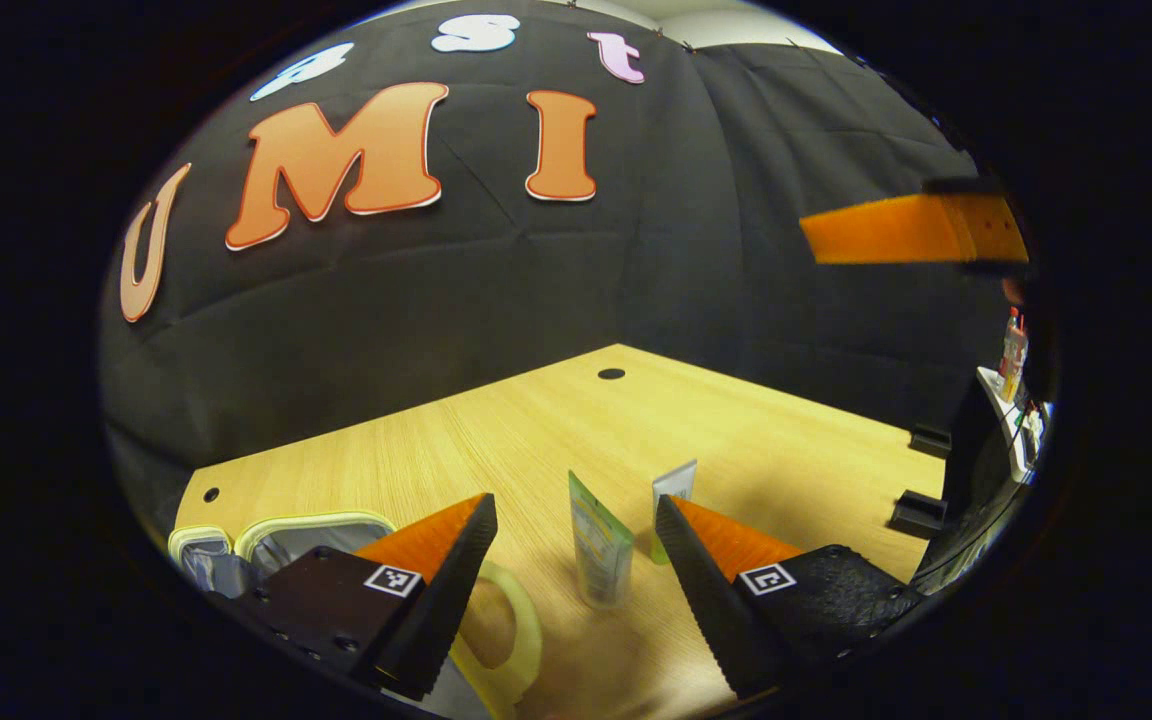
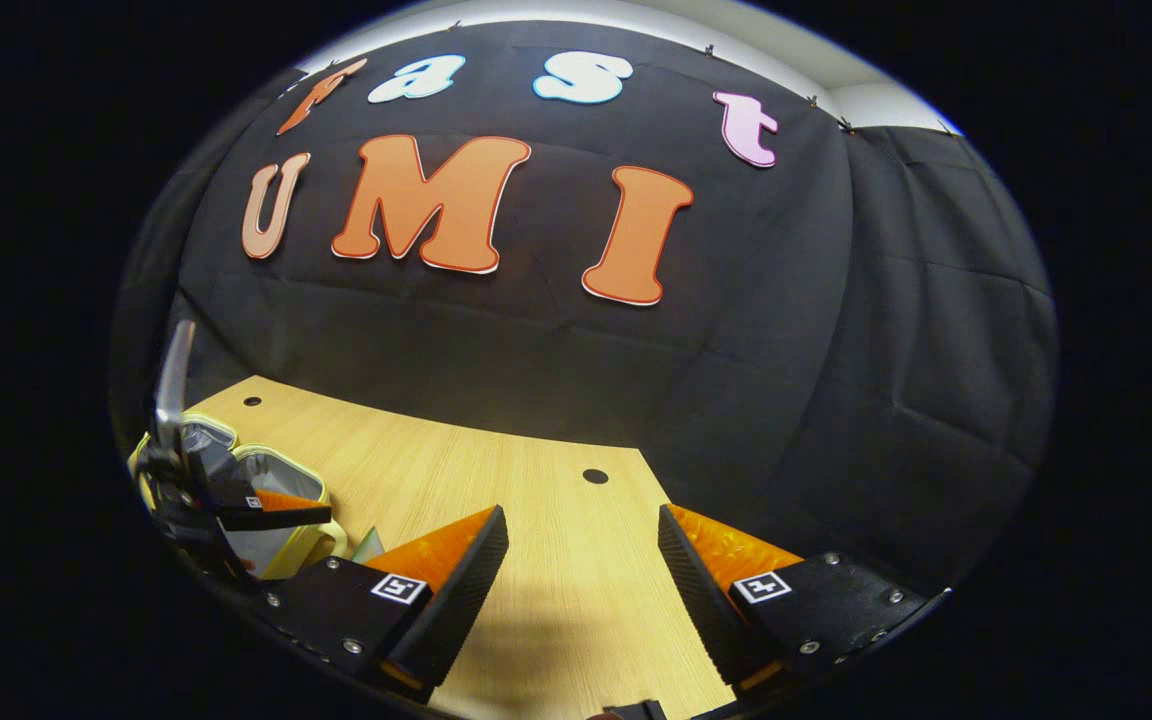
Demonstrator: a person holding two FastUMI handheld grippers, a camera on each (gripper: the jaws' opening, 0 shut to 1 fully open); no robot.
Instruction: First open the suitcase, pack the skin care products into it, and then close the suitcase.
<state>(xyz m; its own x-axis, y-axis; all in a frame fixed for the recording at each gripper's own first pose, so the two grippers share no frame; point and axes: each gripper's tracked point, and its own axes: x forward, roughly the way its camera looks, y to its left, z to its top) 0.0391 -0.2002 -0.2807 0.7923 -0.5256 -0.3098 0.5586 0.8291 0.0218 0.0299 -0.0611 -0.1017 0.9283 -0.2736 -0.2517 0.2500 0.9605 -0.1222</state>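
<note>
Left gripper [image 1: 576, 545]: hanging low over the table with fingers spread wide, gripping nothing.
Left fingers [image 1: 451, 585]: showing orange backs and black toothed pads, each base carrying a small square marker.
Green tube [image 1: 600, 545]: standing upright on the table, between the left fingers and a little beyond their tips, touching neither.
White tube [image 1: 674, 490]: standing just behind and to the right of the green one, partly hidden by the right-hand finger.
Suitcase [image 1: 301, 535]: sitting at the table's near left corner, lid open, pale yellow rim and grey lining showing; in the right gripper view lying far left [image 2: 281, 480].
Handle [image 1: 516, 625]: pale yellow loop, lying flat on the table beside the left-hand finger.
Right gripper [image 2: 581, 555]: hovering over bare wood with fingers wide apart, holding nothing; in the left gripper view, showing as an orange finger at upper right.
Table [image 2: 526, 480]: light wood, carrying small round holes toward the back.
Booth wall [image 1: 536, 290]: black cloth, rising behind the table.
</note>
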